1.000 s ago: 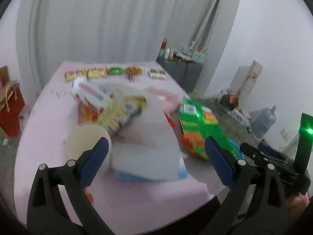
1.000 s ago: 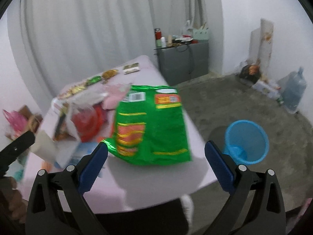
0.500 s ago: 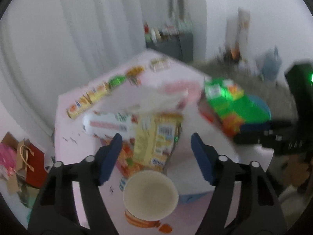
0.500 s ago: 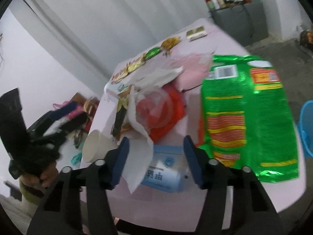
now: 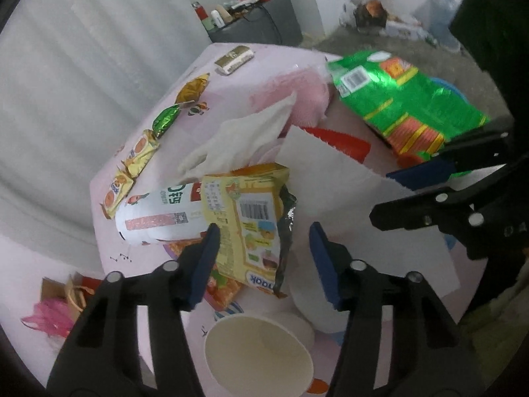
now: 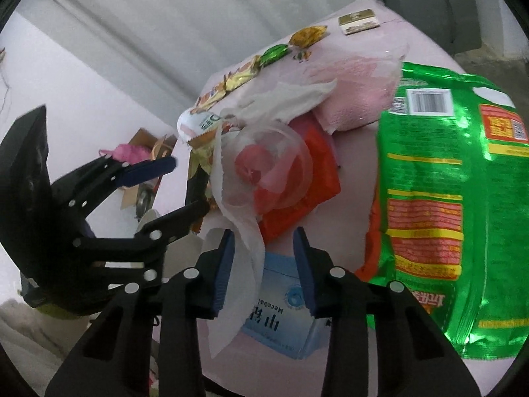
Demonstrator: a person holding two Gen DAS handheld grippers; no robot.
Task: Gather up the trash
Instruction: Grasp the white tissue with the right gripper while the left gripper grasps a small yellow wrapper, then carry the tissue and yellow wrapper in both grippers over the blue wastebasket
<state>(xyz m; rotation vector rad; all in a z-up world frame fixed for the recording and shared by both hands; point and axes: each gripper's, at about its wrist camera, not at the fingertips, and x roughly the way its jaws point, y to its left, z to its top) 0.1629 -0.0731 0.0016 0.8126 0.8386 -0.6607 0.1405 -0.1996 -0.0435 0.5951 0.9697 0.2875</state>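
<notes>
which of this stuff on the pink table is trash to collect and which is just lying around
Trash to collect:
- big green foil snack bag
- yellow noodle wrapper
- crumpled white tissue
- empty paper cup
- clear plastic cup

Probably just lying about:
- row of small sealed snack packets
- grey cabinet
- gift bags on the floor

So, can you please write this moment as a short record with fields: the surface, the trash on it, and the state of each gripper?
surface: table with pink cloth
trash pile: green snack bag, yellow noodle packet, white paper towel, red wrapper, blue tissue pack, paper cup
far edge: row of small snack packets
left gripper: open, fingers either side of the yellow noodle packet
right gripper: open, around the hanging paper towel, above the blue tissue pack
held: nothing yet
</notes>
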